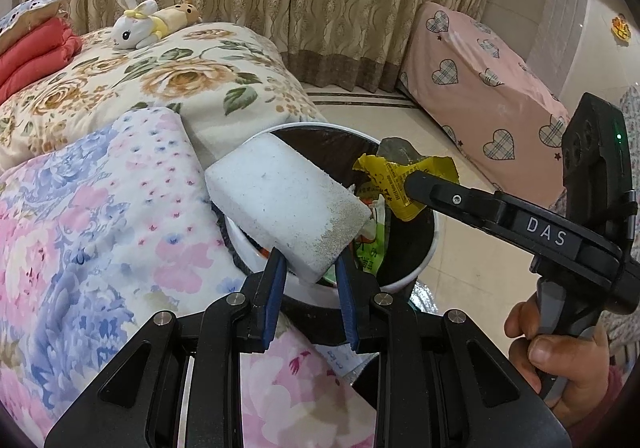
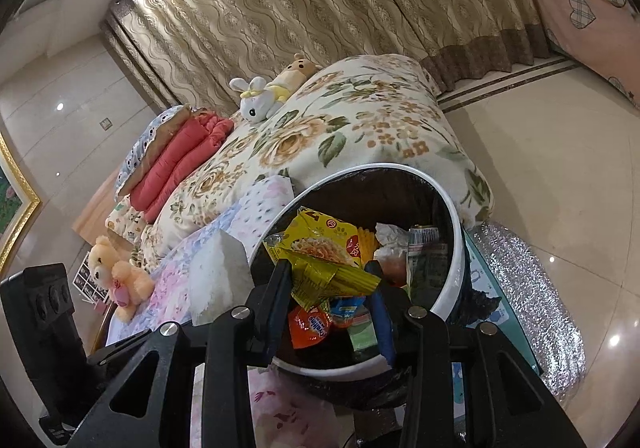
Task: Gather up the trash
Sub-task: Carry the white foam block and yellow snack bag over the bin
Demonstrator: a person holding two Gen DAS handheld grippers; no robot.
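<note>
Over the bin (image 1: 400, 280), left gripper (image 1: 310, 272) clamps foam block (image 1: 288, 203), right gripper (image 2: 332, 280) yellow wrapper (image 2: 336, 280); centre both before release.

"DAS" is printed in white on the black arm of the right gripper (image 1: 408, 183). "Ovaltine" is read on an orange packet (image 2: 310, 328) inside the trash bin (image 2: 452, 280). Print on the yellow wrapper (image 1: 396, 183) is too small to read.

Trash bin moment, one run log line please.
left gripper: holds white foam block | right gripper: holds yellow wrapper | both over white-rimmed bin
</note>
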